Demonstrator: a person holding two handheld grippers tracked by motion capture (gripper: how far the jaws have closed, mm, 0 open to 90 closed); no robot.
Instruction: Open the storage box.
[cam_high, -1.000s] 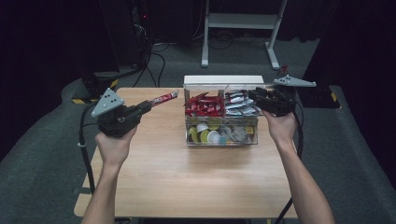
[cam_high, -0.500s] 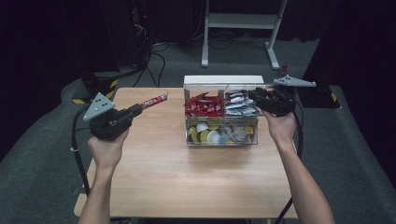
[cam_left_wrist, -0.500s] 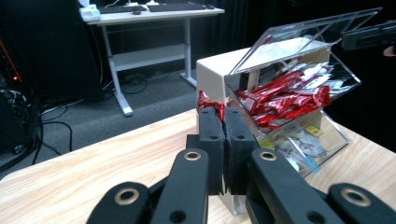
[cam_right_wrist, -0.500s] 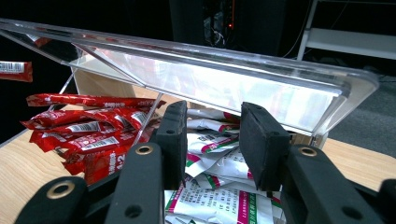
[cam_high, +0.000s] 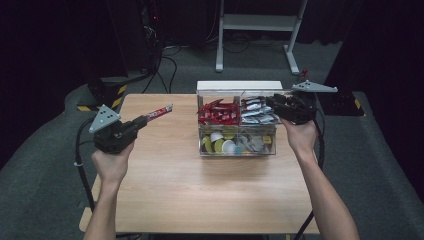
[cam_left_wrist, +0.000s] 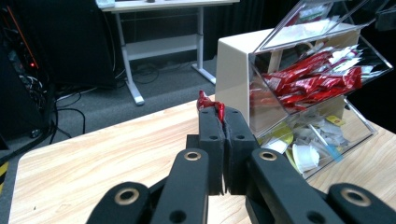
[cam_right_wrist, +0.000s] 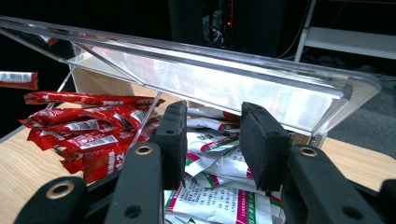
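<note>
Pinching a slim red sachet (cam_high: 159, 112) by one end, the left gripper (cam_high: 131, 126) is clenched on it over the table's (cam_high: 200, 200) 9 o'clock side; in the left gripper view the jaws sit tight together w/ the crinkled red tip (cam_left_wrist: 210, 102) poking out above them. Sachet is long, narrow, glossy red w/ a pale printed patch, pointing toward 1 o'clock, clear of the wood. At 12 o'clock stands a clear organiser box (cam_high: 237, 150): upper left bin holds more red sachets (cam_high: 217, 112), upper right bin white packets (cam_high: 257, 111), lower tray small round pods (cam_high: 222, 145). Right gripper (cam_high: 280, 106) sits at the box's 3 o'clock edge; its jaws are parted, nothing pressed between them, hovering over the white packets (cam_right_wrist: 215, 186) under the raised clear lid (cam_right_wrist: 210, 70), which hangs tilted across the bin mouth. Vs the earlier frames, the left hand has dropped and pulled further from the box, sachet going along; right hand hasn't shifted.
</note>
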